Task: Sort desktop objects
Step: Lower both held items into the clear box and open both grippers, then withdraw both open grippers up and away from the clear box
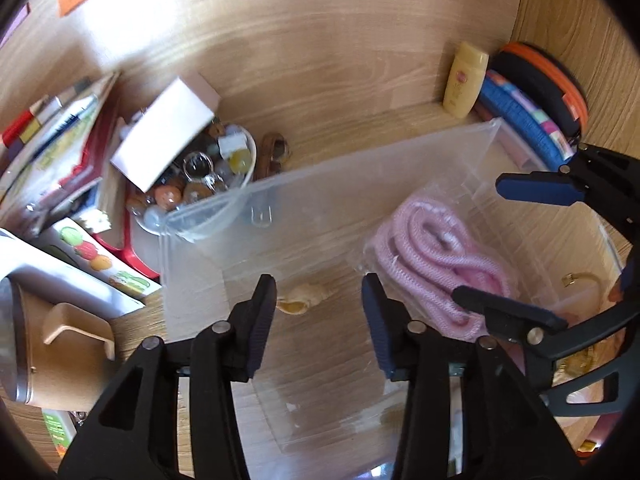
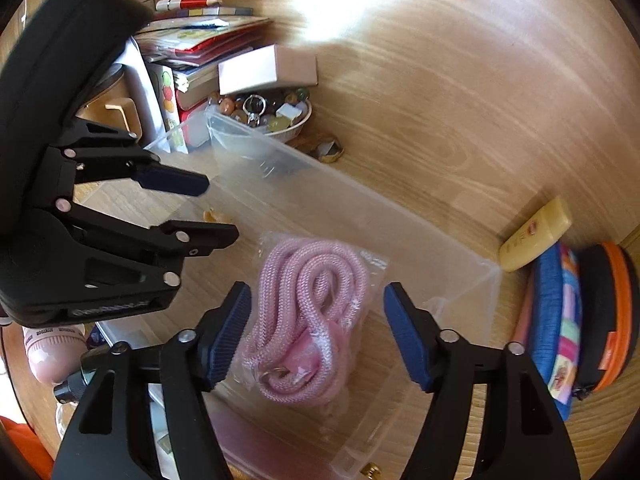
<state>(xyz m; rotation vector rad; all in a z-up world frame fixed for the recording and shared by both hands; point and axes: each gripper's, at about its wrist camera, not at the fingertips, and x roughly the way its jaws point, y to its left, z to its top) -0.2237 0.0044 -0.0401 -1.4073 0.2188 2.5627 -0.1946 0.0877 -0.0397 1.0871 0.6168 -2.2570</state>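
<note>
Wooden tabletop carries a clear plastic bin. My left gripper, jaws released, hovers above a small shell on the bin floor. Only my right gripper view shows its spread jaws flanking, not pressing, the bagged pink rope. Clutter crowds beyond the left jaws.

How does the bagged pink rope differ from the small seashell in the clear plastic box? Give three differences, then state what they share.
1. The pink rope is far bigger than the seashell.
2. The rope is pink and woven; the seashell is tan and hard-looking.
3. The rope sits sealed in a clear bag; the seashell lies bare.

Shared: both lie on the floor of the clear plastic box, each under an open tool.
</note>
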